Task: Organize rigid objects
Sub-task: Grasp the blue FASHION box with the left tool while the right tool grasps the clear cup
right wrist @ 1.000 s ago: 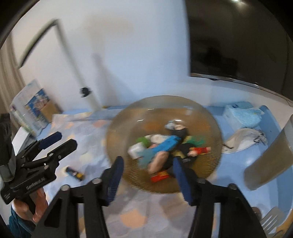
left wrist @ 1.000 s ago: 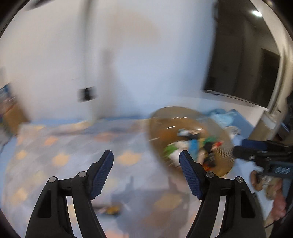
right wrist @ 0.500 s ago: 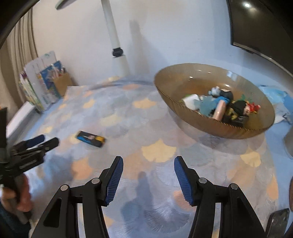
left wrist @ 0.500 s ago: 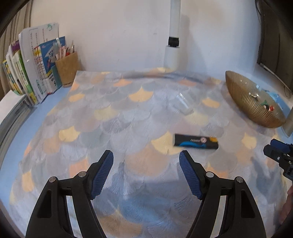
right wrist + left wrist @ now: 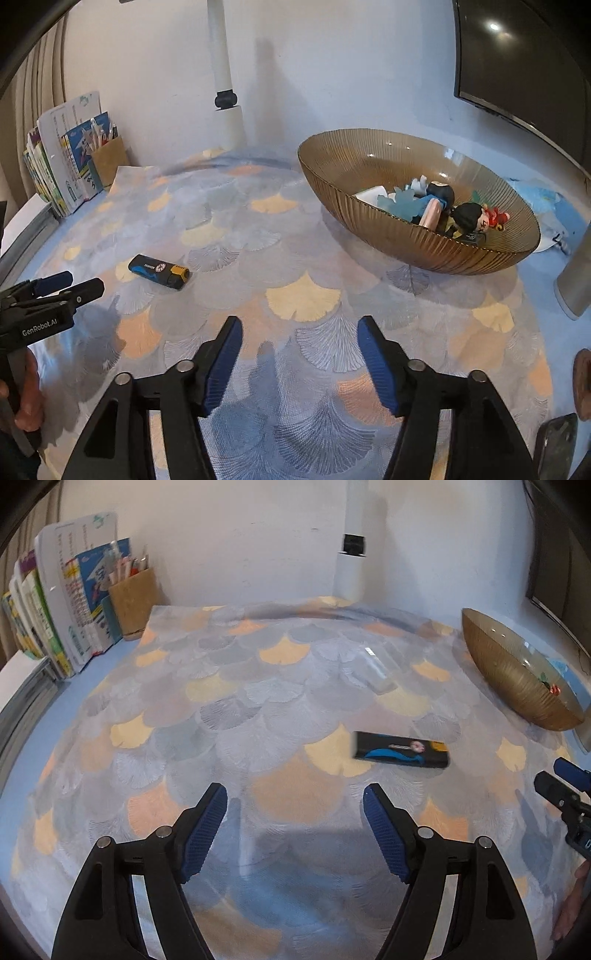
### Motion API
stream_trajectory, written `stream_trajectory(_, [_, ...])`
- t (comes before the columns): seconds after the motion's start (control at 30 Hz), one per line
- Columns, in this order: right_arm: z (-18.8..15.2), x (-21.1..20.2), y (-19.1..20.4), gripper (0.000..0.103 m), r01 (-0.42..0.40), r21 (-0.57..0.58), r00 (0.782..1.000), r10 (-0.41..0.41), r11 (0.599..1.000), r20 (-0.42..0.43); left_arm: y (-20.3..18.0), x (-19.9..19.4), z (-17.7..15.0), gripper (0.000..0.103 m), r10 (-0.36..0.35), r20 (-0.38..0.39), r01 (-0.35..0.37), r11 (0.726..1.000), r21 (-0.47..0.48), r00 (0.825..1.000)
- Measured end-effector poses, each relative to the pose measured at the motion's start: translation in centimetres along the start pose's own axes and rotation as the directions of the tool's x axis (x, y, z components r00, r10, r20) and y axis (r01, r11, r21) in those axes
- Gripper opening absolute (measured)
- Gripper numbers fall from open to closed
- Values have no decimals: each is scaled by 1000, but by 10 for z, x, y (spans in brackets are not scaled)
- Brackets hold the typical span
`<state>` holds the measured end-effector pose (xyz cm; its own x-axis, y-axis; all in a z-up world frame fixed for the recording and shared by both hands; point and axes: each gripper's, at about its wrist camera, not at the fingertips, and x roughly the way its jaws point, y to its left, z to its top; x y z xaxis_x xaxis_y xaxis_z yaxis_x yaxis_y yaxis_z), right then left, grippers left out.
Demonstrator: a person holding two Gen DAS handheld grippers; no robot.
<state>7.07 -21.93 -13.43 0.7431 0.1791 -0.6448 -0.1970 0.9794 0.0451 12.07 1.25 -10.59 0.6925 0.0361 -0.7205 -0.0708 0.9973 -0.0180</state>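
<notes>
Both grippers hang over a soft cloth (image 5: 280, 701) printed with fan-shaped scales in grey, cream and peach. The left gripper (image 5: 295, 805) stands released, its ribbed blue pads apart with nothing between them; a flat, oblong black lighter (image 5: 400, 754) with blue and yellow marks lies on the cloth ahead and to the right of its jaws. The right gripper (image 5: 299, 338) has just been opening its jaws, also empty; the lighter lies ahead to their left, and a ribbed amber glass bowl (image 5: 439, 251) holding small plastic toys (image 5: 443, 208) sits ahead to their right.
</notes>
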Motion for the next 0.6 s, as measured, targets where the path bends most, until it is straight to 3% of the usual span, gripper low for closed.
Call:
stream_trajectory(0.07, [0, -1, -3, 79, 0, 14, 1000, 0, 1000, 8, -11, -1, 5, 75, -82, -7, 82, 996, -34, 997])
stream_trajectory(0.23, [1, -3, -5, 82, -5, 28, 1000, 4, 1000, 14, -61, 15, 17, 75, -142, -79, 146, 988, 53, 987])
stream_trajectory(0.37, [1, -1, -3, 82, -16, 14, 1000, 16, 1000, 8, -84, 27, 21, 75, -69, -71, 76, 991, 109, 995])
stream_trajectory(0.47, [1, 0, -4, 82, -25, 23, 1000, 25, 999, -4, -79, 33, 22, 75, -21, -68, 29, 992, 121, 997])
stream_trajectory(0.6, [2, 3, -5, 82, -46, 33, 999, 47, 998, -25, -43, 32, 24, 75, -54, -93, 59, 997, 52, 994])
